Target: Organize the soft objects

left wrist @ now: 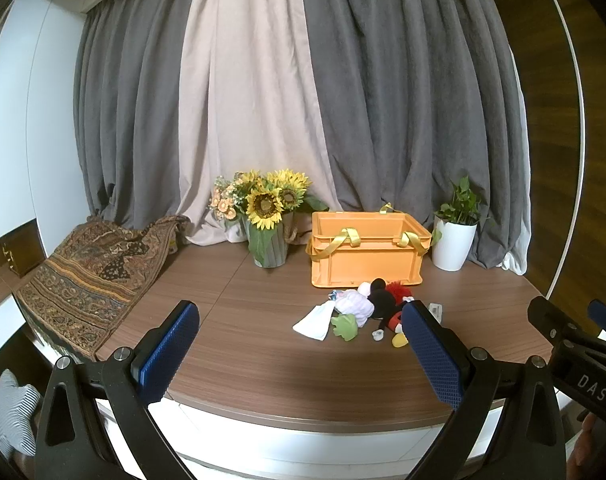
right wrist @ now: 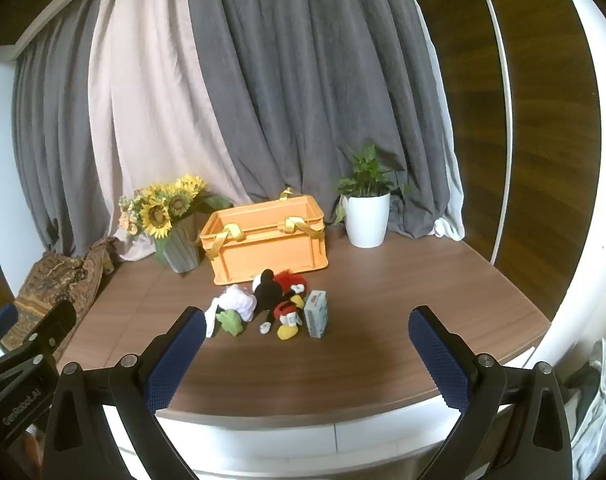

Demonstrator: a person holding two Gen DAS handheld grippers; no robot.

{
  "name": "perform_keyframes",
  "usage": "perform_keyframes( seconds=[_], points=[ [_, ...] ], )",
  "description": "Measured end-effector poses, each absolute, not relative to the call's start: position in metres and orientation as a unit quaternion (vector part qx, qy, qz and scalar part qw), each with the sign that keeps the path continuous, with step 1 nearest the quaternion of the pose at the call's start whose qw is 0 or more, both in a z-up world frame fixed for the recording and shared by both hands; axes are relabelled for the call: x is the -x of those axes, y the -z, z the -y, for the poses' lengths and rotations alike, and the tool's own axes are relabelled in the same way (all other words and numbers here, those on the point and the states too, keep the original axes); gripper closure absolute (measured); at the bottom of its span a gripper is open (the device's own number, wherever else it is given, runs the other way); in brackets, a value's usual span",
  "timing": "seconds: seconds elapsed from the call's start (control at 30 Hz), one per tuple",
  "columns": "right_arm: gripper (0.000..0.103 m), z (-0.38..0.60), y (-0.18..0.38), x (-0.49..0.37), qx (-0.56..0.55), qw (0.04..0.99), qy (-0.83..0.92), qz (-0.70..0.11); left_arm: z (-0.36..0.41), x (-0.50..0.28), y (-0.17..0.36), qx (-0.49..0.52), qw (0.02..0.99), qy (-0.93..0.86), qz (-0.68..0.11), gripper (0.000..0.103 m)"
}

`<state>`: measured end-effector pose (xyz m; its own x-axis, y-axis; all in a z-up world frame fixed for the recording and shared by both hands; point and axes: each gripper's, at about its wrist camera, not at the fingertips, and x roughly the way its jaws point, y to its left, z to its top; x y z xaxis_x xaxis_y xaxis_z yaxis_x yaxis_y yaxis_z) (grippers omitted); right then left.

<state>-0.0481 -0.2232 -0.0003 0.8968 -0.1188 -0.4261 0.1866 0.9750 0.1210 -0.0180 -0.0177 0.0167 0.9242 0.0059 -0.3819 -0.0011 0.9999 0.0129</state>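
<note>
A pile of soft things lies on the wooden table [left wrist: 263, 344] in front of an orange crate [left wrist: 367, 248] [right wrist: 263, 236] with yellow ribbon handles. In the pile are a black, red and yellow mouse plush [left wrist: 387, 304] [right wrist: 273, 294], a white fluffy toy [left wrist: 359, 304] [right wrist: 239, 300], a green plush [left wrist: 345, 326] [right wrist: 231, 322], a white cloth [left wrist: 315, 322] and a pale blue tissue pack [right wrist: 317, 314]. My left gripper [left wrist: 299, 344] is open, held near the table's front edge, short of the pile. My right gripper [right wrist: 307, 344] is open too, also short of the pile.
A vase of sunflowers [left wrist: 269, 216] [right wrist: 171, 220] stands left of the crate. A white pot with a green plant [left wrist: 455, 240] [right wrist: 367, 216] stands to its right. A patterned cloth [left wrist: 91, 276] drapes over the table's left end. Grey and beige curtains hang behind.
</note>
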Motion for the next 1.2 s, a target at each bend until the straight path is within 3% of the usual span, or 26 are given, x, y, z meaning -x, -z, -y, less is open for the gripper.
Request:
perform_keyframes(
  seconds=[1.2],
  points=[
    [0.000, 0.2168, -0.0078, 0.0476, -0.081, 0.971, 0.072, -0.214, 0.0193, 0.0122, -0.0169, -0.004, 0.981, -0.002, -0.192, 0.000]
  ],
)
